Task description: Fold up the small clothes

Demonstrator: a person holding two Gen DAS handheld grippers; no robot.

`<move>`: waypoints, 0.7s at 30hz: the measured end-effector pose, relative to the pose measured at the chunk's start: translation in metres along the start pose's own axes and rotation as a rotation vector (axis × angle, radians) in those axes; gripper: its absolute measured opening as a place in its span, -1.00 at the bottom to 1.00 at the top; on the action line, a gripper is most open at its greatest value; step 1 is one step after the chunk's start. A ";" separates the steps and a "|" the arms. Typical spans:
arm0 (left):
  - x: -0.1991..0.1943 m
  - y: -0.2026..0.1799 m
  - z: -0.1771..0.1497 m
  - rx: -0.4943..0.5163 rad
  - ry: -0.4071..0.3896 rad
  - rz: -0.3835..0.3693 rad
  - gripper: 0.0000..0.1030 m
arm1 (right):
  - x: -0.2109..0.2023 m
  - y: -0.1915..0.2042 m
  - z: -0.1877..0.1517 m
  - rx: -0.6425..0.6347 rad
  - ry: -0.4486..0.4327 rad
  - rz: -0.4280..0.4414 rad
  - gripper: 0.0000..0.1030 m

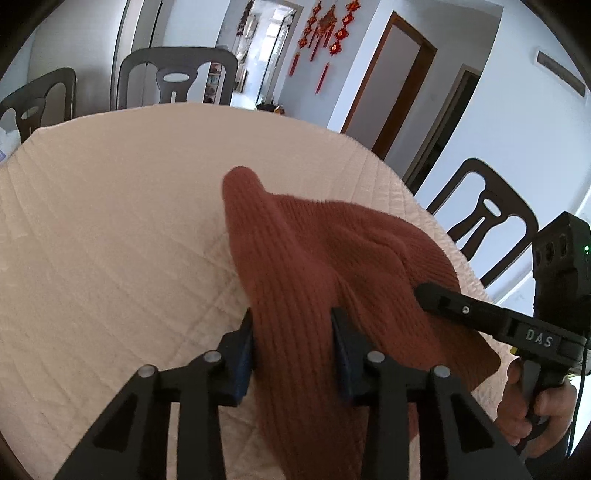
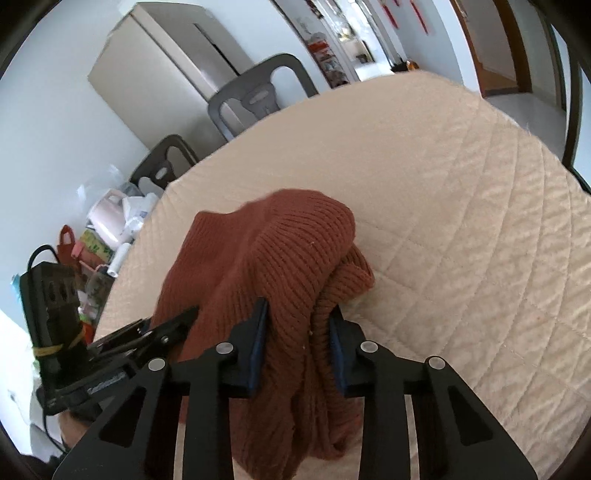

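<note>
Garment: a rust-brown ribbed knit piece (image 1: 314, 266) is held bunched just above the near right part of the table; its far end is seen humped up, and a loose edge is draped toward the near right.
Left gripper (image 1: 293, 332): a fold of the knit is clamped between its two blue-padded fingers; cloth is seen filling the gap between them and hanging below.
Right gripper (image 2: 297, 325): a thick gathered bunch of the same knit (image 2: 280, 251) is pinched between its pads, with a rolled hem seen just right of the far fingertip.
Relation: the two tools are set close together, side by side on the one garment; in the left wrist view the right tool's finger is seen pressed into the cloth's right side.
Table cover: a cream quilted cloth (image 1: 110, 221) is spread over the table.
Surroundings: dark chairs (image 1: 177, 77) are placed round the far edge, red hanging ornaments (image 1: 325, 33) are seen on the far wall, and a fridge (image 2: 159, 66) and a heap of clutter (image 2: 110, 236) are seen at the far left.
</note>
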State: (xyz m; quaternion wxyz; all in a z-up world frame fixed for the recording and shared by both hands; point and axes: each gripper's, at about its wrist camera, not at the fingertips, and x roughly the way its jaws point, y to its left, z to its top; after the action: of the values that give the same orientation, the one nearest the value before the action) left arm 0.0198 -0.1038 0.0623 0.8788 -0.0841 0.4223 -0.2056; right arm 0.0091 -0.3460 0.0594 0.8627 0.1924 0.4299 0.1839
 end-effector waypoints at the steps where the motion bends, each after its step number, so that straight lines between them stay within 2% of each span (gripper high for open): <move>1: -0.005 0.002 0.002 0.001 -0.007 -0.003 -0.25 | -0.002 0.004 0.001 -0.004 -0.004 0.013 -0.42; 6: -0.028 0.026 0.008 -0.016 -0.053 -0.001 -0.26 | 0.007 0.027 0.005 -0.026 0.004 0.056 -0.42; 21: -0.071 0.141 0.016 -0.115 -0.093 0.120 -0.27 | 0.103 0.115 0.017 -0.099 0.124 0.191 -0.42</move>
State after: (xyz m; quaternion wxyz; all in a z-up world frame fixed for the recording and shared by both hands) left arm 0.0335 0.0536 0.0769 0.9019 -0.1181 0.3966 -0.1238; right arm 0.0634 -0.2006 0.0566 0.8215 0.1780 0.4526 0.2976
